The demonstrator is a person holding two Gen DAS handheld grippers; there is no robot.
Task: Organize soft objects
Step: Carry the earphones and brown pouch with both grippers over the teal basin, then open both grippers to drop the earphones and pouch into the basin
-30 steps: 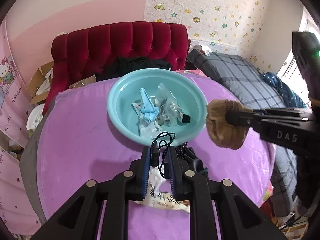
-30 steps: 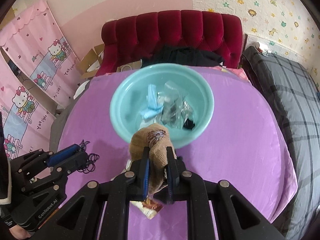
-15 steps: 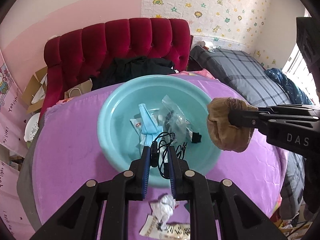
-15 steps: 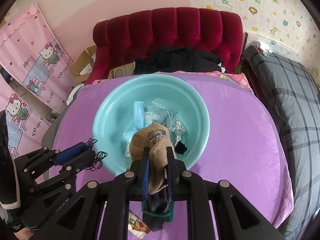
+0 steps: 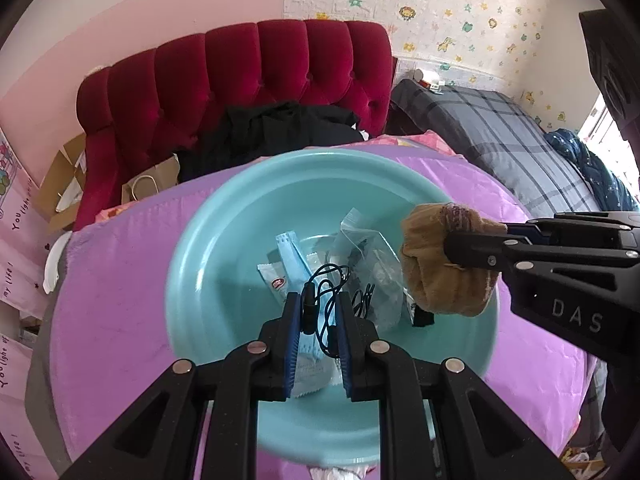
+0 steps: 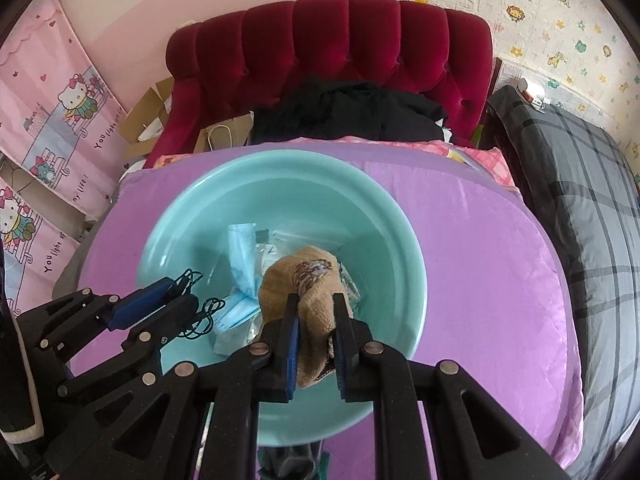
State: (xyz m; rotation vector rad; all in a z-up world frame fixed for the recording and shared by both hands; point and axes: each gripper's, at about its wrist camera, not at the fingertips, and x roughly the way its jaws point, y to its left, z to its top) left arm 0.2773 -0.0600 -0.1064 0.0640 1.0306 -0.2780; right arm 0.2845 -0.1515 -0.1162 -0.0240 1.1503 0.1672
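1. Left-wrist view: the left gripper points steeply down over a teal basin, its blue-padded fingers drawn narrow on a tangled black cable that loops up past the fingertips.
2. Beyond those fingertips, on the basin floor, lie a light-blue face mask, a small white sachet and crumpled clear plastic bags.
3. To the right of the left fingers, the right gripper hangs over the same basin, clamped tight on a balled brown knitted sock with a purplish patch; the sock bulges out ahead of the fingertips and is clear of the basin floor.
4. Right-wrist view: the basin sits on a round table under a shiny purple cloth, which spreads to both sides of the fingers.
5. Behind the table, straight ahead of both grippers, stands a crimson tufted headboard with dark clothing heaped before it and a brown paper bag beside that.
6. Far right of the fingers runs a grey plaid bed; far left hang pink cartoon-cat curtains; star-and-animal wallpaper covers the wall beyond.
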